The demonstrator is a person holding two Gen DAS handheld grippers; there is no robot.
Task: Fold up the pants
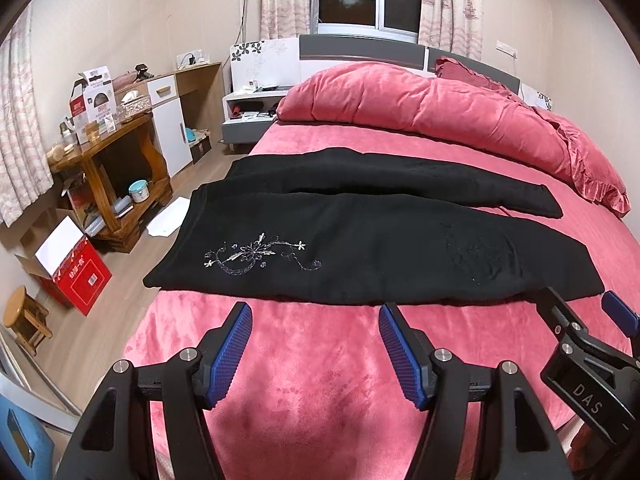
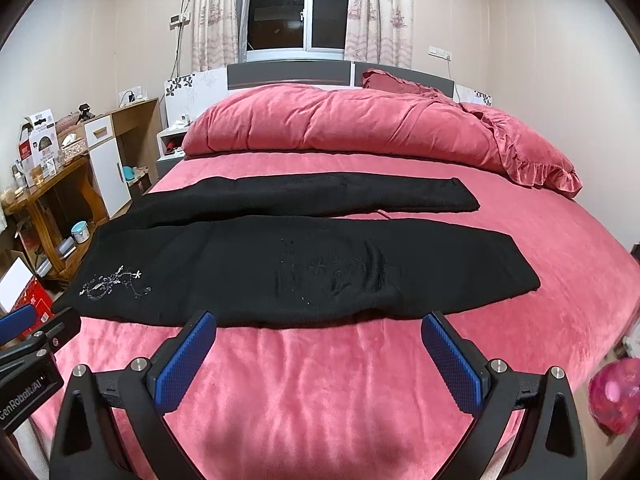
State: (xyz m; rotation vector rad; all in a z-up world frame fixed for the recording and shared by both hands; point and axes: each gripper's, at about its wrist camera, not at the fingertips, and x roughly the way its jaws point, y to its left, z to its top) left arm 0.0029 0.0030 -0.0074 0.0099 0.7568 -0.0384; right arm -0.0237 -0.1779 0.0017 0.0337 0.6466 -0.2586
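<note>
Black pants (image 1: 360, 256) with silver flower embroidery (image 1: 256, 256) lie spread flat across the pink bed (image 1: 320, 360), waist at the left, both legs running right. They also show in the right wrist view (image 2: 300, 268). My left gripper (image 1: 316, 316) is open and empty, just short of the near leg's front edge. My right gripper (image 2: 320, 326) is open and empty, its fingertips at the near leg's front edge. The right gripper also shows at the right of the left wrist view (image 1: 584, 312).
A rolled pink duvet (image 1: 420, 108) and pillow (image 2: 520, 148) lie at the head of the bed. A wooden table (image 1: 100, 168), red box (image 1: 80, 276) and stool (image 1: 24, 320) stand on the floor left of the bed. A nightstand (image 1: 248, 116) is at the back.
</note>
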